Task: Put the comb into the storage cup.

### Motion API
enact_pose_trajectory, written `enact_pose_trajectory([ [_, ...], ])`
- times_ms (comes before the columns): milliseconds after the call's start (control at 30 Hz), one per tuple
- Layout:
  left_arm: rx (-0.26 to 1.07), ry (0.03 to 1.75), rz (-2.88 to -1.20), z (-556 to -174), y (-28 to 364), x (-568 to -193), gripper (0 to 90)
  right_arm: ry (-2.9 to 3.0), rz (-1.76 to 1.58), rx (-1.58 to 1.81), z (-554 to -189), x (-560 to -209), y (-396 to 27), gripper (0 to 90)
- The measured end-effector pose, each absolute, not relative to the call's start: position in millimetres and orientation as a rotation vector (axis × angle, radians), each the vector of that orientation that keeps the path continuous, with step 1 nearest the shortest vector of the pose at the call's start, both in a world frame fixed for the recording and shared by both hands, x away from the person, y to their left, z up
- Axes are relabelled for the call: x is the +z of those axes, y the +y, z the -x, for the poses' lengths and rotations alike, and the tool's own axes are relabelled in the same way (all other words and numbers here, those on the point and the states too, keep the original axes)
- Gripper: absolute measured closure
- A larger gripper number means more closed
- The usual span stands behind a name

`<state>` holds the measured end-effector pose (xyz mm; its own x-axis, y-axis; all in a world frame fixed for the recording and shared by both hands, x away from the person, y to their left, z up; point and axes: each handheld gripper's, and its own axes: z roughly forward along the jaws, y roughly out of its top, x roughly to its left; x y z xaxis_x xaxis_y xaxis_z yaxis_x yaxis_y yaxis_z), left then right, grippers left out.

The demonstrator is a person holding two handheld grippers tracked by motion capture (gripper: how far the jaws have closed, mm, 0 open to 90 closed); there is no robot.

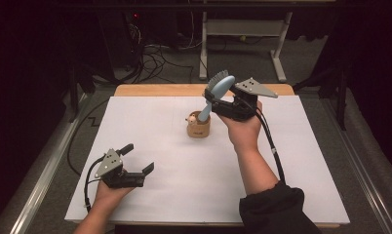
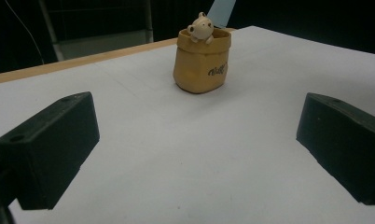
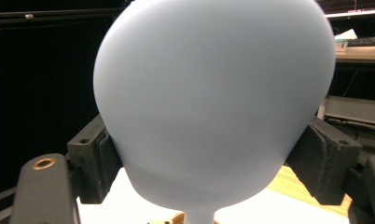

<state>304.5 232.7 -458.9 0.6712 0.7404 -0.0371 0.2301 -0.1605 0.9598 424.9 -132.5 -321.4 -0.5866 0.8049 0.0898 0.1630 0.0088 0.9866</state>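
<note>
A light blue hairbrush [image 1: 216, 92] with grey bristles is held tilted above a small tan bag-shaped holder [image 1: 198, 127] at the middle of the white table. My right gripper [image 1: 214, 100] is shut on the brush, whose handle end reaches down to the holder's mouth. In the right gripper view the brush's smooth blue back [image 3: 213, 102] sits between the two black pads [image 3: 90, 154]. A little bear figure [image 2: 200, 28] peeks over the holder's [image 2: 202, 63] rim. My left gripper [image 1: 138, 158] rests open near the front left, its jaws wide apart with nothing between them.
The white sheet [image 1: 184, 180] covers a wooden table [image 1: 150, 89]. Beyond the far edge are desk legs [image 1: 203, 44] and tangled cables [image 1: 155, 58] on the floor. A metal rail [image 1: 43, 170] runs along the left side.
</note>
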Motion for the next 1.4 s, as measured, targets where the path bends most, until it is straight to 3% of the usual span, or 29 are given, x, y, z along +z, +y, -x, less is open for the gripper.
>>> enact_pose_trajectory([
  [1400, 0.542, 0.784, -1.707, -304, 235, -459, 0.0, 1.824, -1.076, 1.570, -454, -357, -112, 20.9],
])
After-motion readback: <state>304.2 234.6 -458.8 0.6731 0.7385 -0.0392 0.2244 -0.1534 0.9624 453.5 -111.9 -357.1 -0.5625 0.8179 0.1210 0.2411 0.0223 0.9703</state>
